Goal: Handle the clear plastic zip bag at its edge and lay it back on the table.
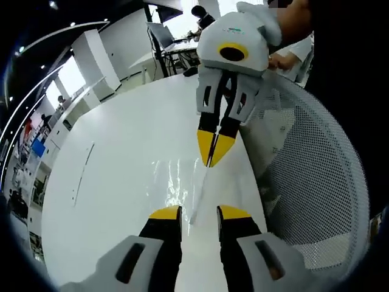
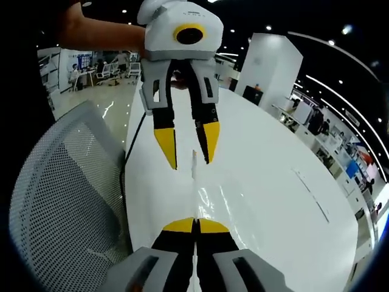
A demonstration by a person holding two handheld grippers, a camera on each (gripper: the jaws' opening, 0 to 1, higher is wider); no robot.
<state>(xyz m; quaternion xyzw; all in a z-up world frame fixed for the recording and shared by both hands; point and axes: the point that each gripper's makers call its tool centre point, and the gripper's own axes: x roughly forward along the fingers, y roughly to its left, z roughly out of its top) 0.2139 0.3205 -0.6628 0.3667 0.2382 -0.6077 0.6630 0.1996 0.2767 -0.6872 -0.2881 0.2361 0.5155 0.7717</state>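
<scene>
A clear plastic zip bag (image 1: 173, 182) lies on the white table (image 1: 109, 176), showing mostly as glare. One edge stands up as a thin ridge. In the left gripper view my right gripper (image 1: 213, 152) comes down from above, its yellow tips shut on the far end of that ridge. My left gripper (image 1: 199, 213) is open, and the ridge runs into the gap between its jaws. In the right gripper view my right gripper (image 2: 196, 226) is shut on the bag (image 2: 219, 204). The left gripper (image 2: 188, 152) hangs open opposite it, astride the raised edge.
A grey mesh office chair (image 1: 316, 182) stands tight against the table's edge beside both grippers, also seen as the chair (image 2: 61, 194). A person's arm (image 2: 103, 33) holds the left gripper. The table (image 2: 285, 207) stretches away as bare white surface. Desks and pillars stand far off.
</scene>
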